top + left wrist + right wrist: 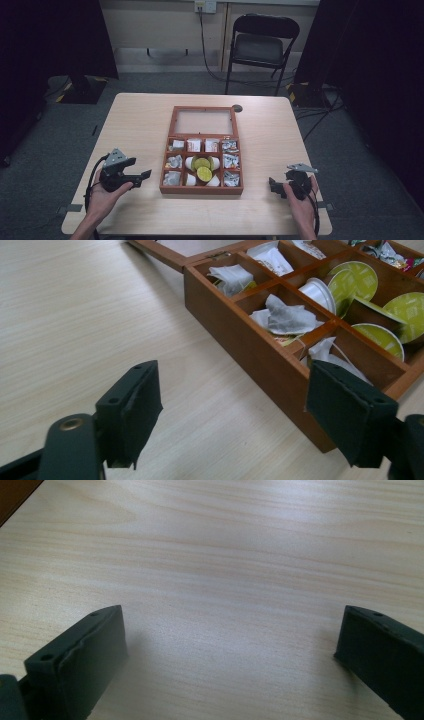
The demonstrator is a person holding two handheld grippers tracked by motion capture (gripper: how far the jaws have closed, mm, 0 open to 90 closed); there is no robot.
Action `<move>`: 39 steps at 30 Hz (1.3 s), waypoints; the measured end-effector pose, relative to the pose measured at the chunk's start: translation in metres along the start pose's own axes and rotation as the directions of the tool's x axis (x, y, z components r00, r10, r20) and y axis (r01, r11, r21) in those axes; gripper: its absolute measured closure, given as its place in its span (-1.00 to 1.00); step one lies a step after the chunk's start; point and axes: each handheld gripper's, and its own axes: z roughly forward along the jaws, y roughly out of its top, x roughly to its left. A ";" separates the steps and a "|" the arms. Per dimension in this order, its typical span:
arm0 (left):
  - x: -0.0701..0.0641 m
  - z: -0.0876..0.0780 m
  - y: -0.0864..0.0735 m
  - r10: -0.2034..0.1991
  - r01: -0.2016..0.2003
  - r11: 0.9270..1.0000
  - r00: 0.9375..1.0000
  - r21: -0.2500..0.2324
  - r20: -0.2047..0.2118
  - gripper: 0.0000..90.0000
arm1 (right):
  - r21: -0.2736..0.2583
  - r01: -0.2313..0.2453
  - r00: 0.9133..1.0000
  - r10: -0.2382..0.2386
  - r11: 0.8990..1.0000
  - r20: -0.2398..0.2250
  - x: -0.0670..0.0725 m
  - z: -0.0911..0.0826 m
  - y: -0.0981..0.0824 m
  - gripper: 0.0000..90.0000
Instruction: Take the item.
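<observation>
Two black tongs rested low over the pale wooden desk (pixel 140 120), one on each side of the reddish-brown wooden compartment box (pixel 201 189) with its glass-paned lid laid open behind it. The left tongs (pixel 142 176) — jaws spread, nothing between them — sat just left of the box, near its front left corner. The right tongs (pixel 274 186) lay well right of the box, jaws wide apart over bare wood. Inside the box sat white tea bags (pixel 286 317) and green-lidded capsules (pixel 357 277).

The high view looks forward and down on the pale wooden table (pixel 140 125); the left gripper view, close, shares its compartmented brown wooden box (pixel 260 347); the right gripper view probably faces bare tabletop.
</observation>
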 end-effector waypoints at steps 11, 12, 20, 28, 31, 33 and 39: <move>-0.008 0.001 0.010 0.027 -0.027 1.000 0.999 0.011 0.019 -0.53 | 0.000 0.000 1.000 0.000 1.000 0.000 0.000 0.000 0.000 -1.00; -0.008 0.002 0.011 0.033 -0.034 0.999 0.999 0.015 0.018 -0.53 | 0.000 0.000 1.000 0.000 1.000 0.000 0.000 0.000 0.000 -1.00; -0.012 0.008 0.030 0.042 -0.041 0.999 0.998 -0.011 0.049 -0.52 | 0.000 0.000 1.000 0.000 1.000 0.001 0.000 0.000 0.000 -1.00; -0.024 0.020 0.045 0.067 -0.066 0.998 0.993 -0.015 0.096 -0.53 | -0.001 0.000 1.000 0.000 1.000 0.001 0.000 0.000 0.000 -1.00; -0.026 0.024 0.045 0.066 -0.065 0.998 0.992 -0.011 0.106 -0.53 | 0.000 0.000 1.000 0.000 1.000 0.001 0.000 0.000 0.000 -1.00; -0.028 0.026 0.045 0.068 -0.068 0.998 0.991 -0.009 0.112 -0.51 | -0.001 0.000 1.000 0.000 1.000 0.001 0.000 0.000 0.000 -1.00; -0.034 0.034 0.053 0.075 -0.074 0.997 0.988 -0.012 0.136 -0.50 | -0.001 0.001 1.000 -0.001 1.000 0.001 0.000 0.000 0.000 -1.00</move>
